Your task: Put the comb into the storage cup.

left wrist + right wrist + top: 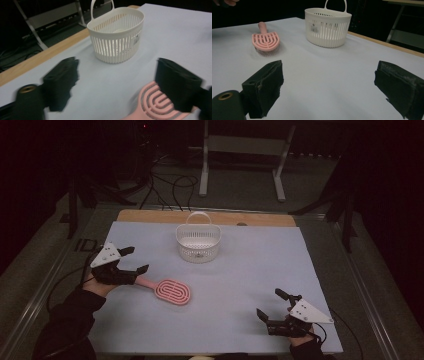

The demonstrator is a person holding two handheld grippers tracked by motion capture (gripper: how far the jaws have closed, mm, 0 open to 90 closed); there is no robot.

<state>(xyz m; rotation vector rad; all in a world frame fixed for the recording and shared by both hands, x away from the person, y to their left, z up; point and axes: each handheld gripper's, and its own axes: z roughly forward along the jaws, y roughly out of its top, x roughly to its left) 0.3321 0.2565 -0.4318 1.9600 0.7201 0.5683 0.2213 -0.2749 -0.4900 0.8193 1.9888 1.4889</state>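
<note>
**Pink brush at the left gripper, basket behind**

Dark room all round, with a white metal frame (243, 157) standing on the floor past the far edge and black cables (170, 187) looping beside it. Nearer, the bench (150, 215) carries a pale blue mat (240, 280) that covers most of its wooden top. On the mat's far middle stands a white slatted basket (198, 243), upright, handle raised, well apart from both hands. Nothing lies between it and the pink brush (172, 291), which rests flat on the mat left of centre, handle pointing toward the left gripper (134, 261). That gripper sits over the handle end with jaws apart, not pressing on the brush. Its own view shows the brush head beneath one jaw. At the near right, the right gripper (271, 304) rests low with jaws spread wide on bare mat.
</note>
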